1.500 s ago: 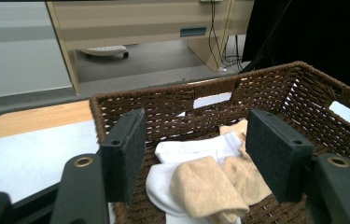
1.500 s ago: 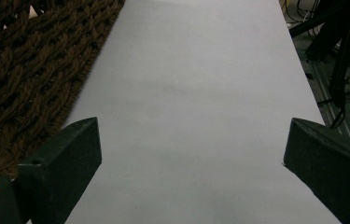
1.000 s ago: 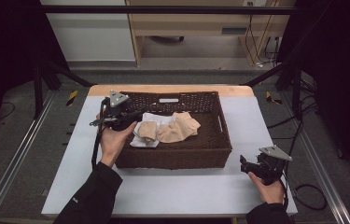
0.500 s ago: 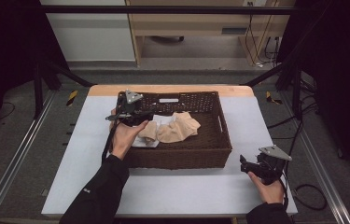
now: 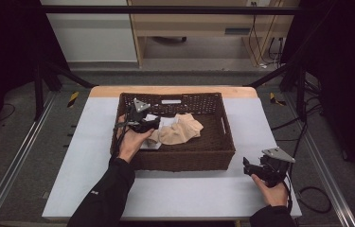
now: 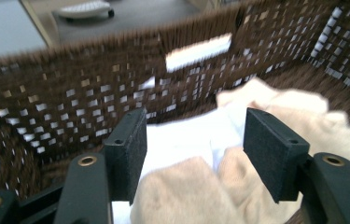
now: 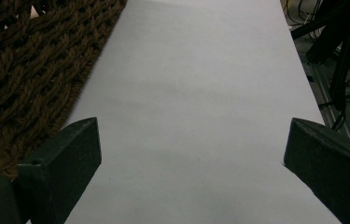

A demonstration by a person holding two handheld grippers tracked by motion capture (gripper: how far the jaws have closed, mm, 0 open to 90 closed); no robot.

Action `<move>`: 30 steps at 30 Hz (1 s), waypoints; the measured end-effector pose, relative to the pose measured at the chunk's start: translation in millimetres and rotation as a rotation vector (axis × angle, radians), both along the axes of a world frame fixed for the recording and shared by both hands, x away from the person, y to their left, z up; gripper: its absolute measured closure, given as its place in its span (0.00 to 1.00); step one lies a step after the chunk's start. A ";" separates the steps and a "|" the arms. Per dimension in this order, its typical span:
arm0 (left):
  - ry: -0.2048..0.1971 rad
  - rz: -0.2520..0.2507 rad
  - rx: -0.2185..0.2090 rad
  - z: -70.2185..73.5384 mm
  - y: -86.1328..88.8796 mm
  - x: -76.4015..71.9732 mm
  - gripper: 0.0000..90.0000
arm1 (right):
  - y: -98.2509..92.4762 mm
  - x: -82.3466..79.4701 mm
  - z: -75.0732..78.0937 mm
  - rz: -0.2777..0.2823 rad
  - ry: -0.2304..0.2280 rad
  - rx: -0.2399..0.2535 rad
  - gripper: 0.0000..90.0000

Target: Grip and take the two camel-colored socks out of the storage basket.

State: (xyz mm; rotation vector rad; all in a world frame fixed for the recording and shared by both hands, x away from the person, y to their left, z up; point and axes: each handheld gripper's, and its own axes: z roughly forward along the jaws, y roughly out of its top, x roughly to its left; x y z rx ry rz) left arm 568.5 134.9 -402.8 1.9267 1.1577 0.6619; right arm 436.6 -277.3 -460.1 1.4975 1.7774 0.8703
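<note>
A brown wicker basket (image 5: pixel 184 160) stands in the middle of the white table (image 5: pixel 90 156). Inside it a beige cloth (image 5: pixel 181 130) lies bunched over a white cloth (image 5: pixel 166 121). My left gripper (image 5: pixel 153 126) is low inside the basket's left half, pointing at the cloths. In the left gripper view its jaws (image 6: pixel 195 135) have just been opening and stand wide, with the beige cloth (image 6: pixel 177 196) and white cloth (image 6: pixel 182 137) between and under them, not pressed by the pads. My right gripper (image 5: pixel 248 166) rests open on the table right of the basket, nothing between its jaws (image 7: pixel 193 128).
The basket's far wall (image 6: pixel 70 93) with a white label (image 6: pixel 198 51) rises close behind the cloths. The basket's woven side (image 7: pixel 18 70) lies left of the right gripper, with bare table (image 7: pixel 196 84) ahead. Metal rails and cables run along the table's sides.
The left hand has sunk and moved rightward from the basket's left rim into the basket, ending just over the cloths. The right hand has kept still.
</note>
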 end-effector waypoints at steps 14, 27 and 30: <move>0.065 0.014 0.093 -15.1 -9.1 -1.0 0.40 | 1.7 0.5 -1.1 0.006 0.015 -0.015 0.05; 0.143 -0.002 0.148 -26.3 -16.1 1.0 0.43 | 4.3 0.9 -2.4 0.016 0.030 -0.018 0.05; 0.175 -0.017 0.178 -28.9 -14.7 2.1 0.49 | 3.9 0.9 -2.3 0.015 0.035 -0.015 0.05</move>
